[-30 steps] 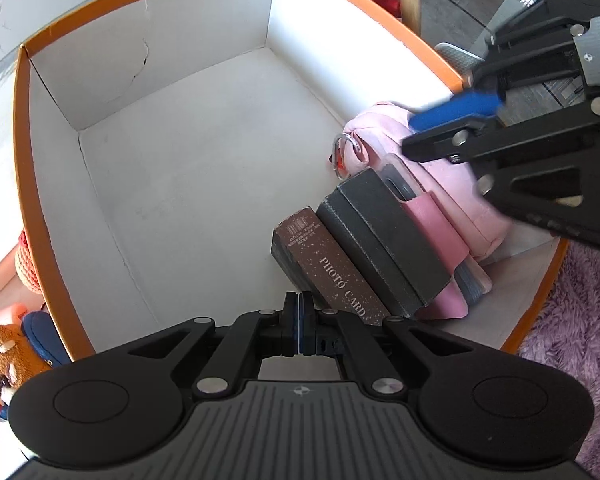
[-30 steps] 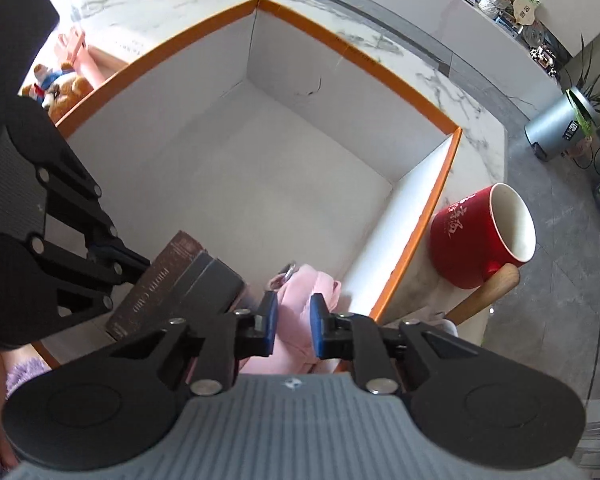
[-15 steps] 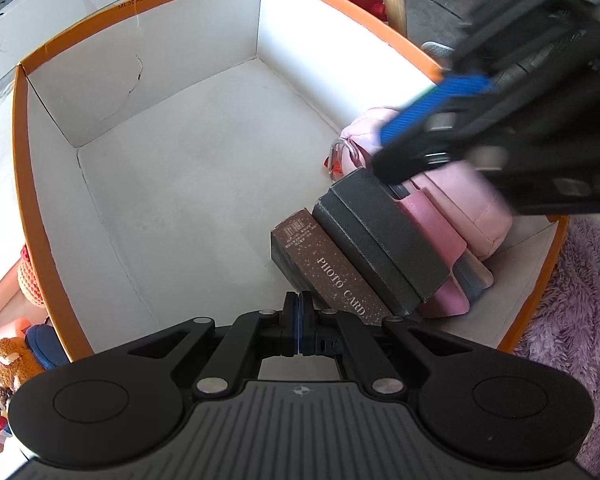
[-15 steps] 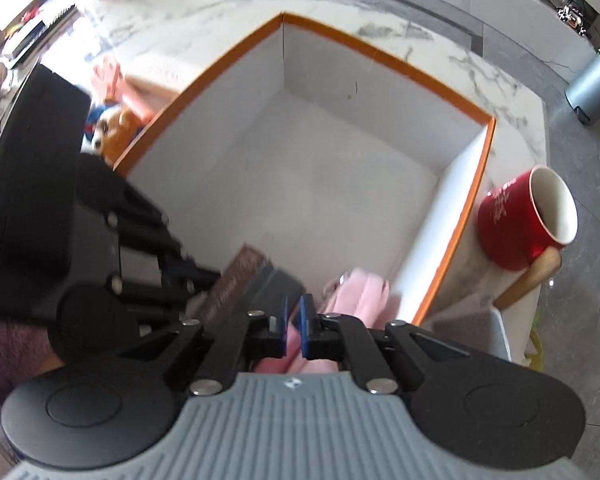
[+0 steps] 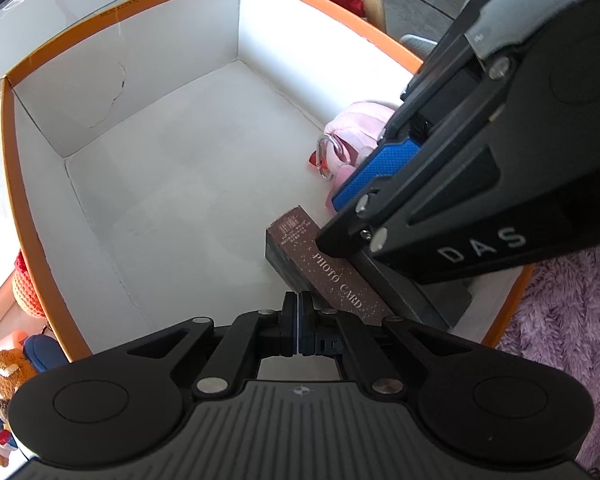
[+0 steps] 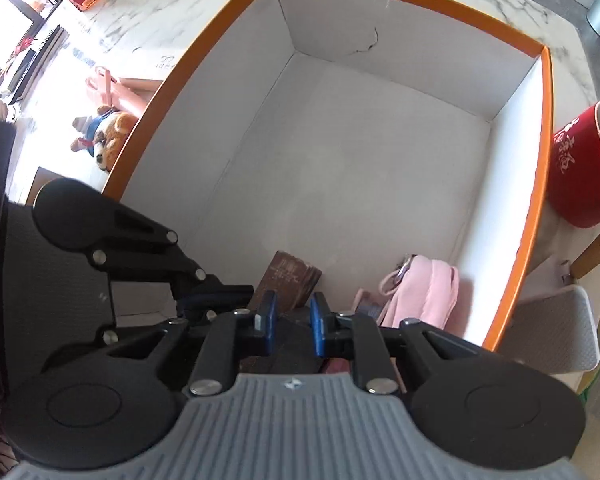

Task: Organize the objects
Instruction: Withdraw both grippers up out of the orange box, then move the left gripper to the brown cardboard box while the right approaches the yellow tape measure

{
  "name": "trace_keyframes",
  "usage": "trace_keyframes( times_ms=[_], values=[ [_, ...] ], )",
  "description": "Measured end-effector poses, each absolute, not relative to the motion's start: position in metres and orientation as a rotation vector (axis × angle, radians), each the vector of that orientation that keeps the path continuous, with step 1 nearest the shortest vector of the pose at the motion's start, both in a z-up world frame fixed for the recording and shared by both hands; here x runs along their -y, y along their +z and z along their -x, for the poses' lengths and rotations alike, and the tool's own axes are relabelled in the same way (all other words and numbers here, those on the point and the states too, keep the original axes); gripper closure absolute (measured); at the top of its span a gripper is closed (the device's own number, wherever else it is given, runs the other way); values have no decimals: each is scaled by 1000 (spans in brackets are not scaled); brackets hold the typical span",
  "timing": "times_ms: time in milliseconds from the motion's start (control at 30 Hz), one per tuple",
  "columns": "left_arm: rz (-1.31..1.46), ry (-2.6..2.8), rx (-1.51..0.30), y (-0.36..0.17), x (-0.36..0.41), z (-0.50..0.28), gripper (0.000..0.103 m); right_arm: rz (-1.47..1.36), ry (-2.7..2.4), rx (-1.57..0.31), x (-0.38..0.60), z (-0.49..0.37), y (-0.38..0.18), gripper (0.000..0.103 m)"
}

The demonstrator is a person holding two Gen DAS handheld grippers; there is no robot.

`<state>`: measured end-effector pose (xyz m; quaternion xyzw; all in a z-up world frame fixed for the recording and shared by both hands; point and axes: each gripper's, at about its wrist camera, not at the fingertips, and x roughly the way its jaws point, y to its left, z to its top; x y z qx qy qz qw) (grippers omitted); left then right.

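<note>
A brown "PHOTO CARD" box [image 5: 332, 268] lies in the near right corner of the orange-rimmed white box [image 5: 112, 12], touching a dark grey case [image 5: 424, 292], with a pink pouch [image 5: 356, 128] just beyond. The right tool [image 6: 293, 322] hangs over the grey case; its blue pads have just been opening and stand slightly apart, with nothing pressed between them. The left tool [image 5: 298, 322] is fully closed and empty. A red mug [image 6: 580, 168] stands on the table beside the box.
</note>
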<state>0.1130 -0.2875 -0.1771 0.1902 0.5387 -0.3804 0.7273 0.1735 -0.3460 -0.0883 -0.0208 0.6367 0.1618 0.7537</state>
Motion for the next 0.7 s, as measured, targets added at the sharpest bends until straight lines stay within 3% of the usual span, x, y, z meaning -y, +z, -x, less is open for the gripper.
trace_keyframes(
  times_ms=[200,400,533,633,700],
  values=[
    [-414,-836,-1185,-178,286,-104,103,14,338,-1325,349,-169,-79,83],
    [-401,-798,-1159,-168,277,-90,91,46,298,-1243,350,-157,-54,82],
    [-356,-759,-1098,-150,259,-71,88,64,282,-1166,348,-140,-36,70],
    [-308,-720,-1023,-135,203,-36,85,59,286,-1094,340,-125,-24,70],
    [-279,-686,-974,-104,161,-87,79,44,308,-1031,334,-112,-13,70]
  ],
)
